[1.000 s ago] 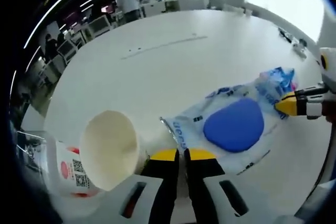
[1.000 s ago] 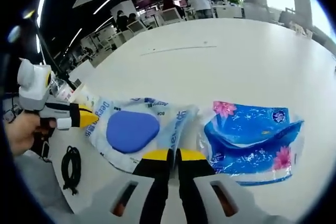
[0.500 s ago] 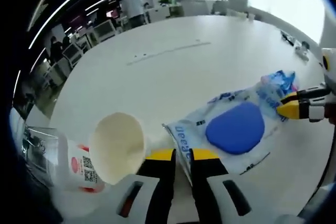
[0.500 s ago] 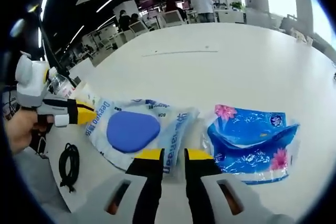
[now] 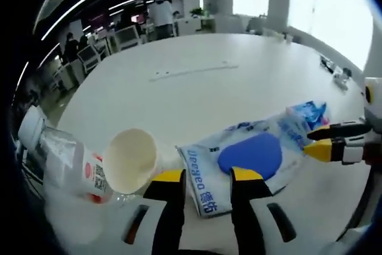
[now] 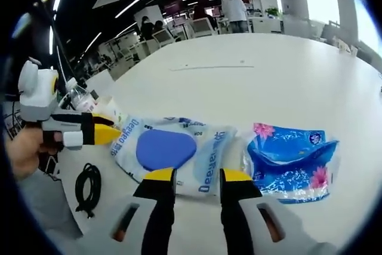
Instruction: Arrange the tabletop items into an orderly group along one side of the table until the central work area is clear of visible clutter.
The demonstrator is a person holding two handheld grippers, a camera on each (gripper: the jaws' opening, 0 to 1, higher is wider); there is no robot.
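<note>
Left hand-held gripper [image 5: 206, 176]: jaws parted, straddling the wipes pack's [image 5: 242, 158] near end.
Right hand-held gripper [image 6: 191, 175]: jaws parted over the wipes pack's edge.
Tissue pack [image 6: 292, 162]: lying beside the wipes on the table [image 6: 250, 82].
Cup [image 5: 130, 160]: lying tipped beside the bottle [image 5: 62, 159].

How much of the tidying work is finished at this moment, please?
Done: the wipes pack lies beside the tissue pack, while the far table is bare. In hand: nothing; both the left gripper and right gripper are open. Left: the cup, bottle and cable.
</note>
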